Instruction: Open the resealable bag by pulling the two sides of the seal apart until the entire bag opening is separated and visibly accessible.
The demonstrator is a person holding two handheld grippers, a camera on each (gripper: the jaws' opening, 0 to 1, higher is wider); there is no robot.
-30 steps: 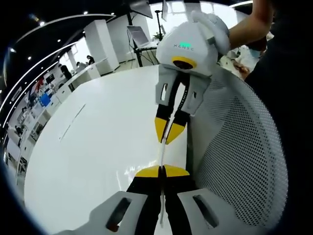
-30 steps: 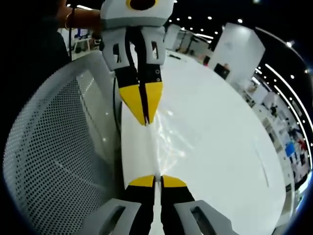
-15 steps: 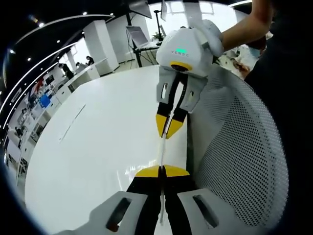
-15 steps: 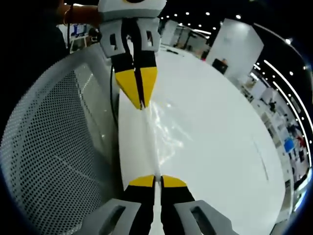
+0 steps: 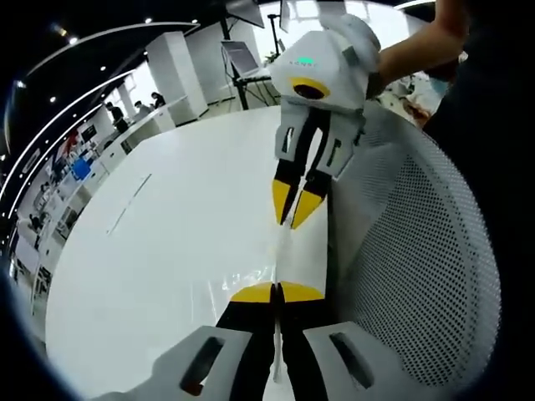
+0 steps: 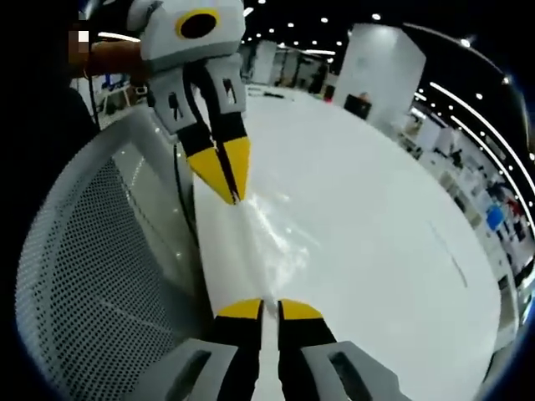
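Note:
A clear resealable bag (image 6: 269,244) is stretched thin between my two grippers, over the white table (image 6: 376,217). In the left gripper view its edge (image 5: 282,253) runs as a pale line from my left gripper (image 5: 277,292), shut on its near end, up to my right gripper (image 5: 292,219), shut on its far end. In the right gripper view my right gripper (image 6: 270,310) pinches the film at the bottom. There the left gripper (image 6: 229,194) pinches the film's far end at upper left. Wrinkles and glare show in the film between them.
A white perforated chair back (image 5: 418,276) curves close along the bag, also in the right gripper view (image 6: 92,276). A person's arm (image 5: 418,46) holds the right gripper. Desks, pillars and people stand far behind the table.
The two grippers have drawn a little farther apart and tilted. The film between them shows more length and more wrinkles in the right gripper view. Both stay shut on the bag.

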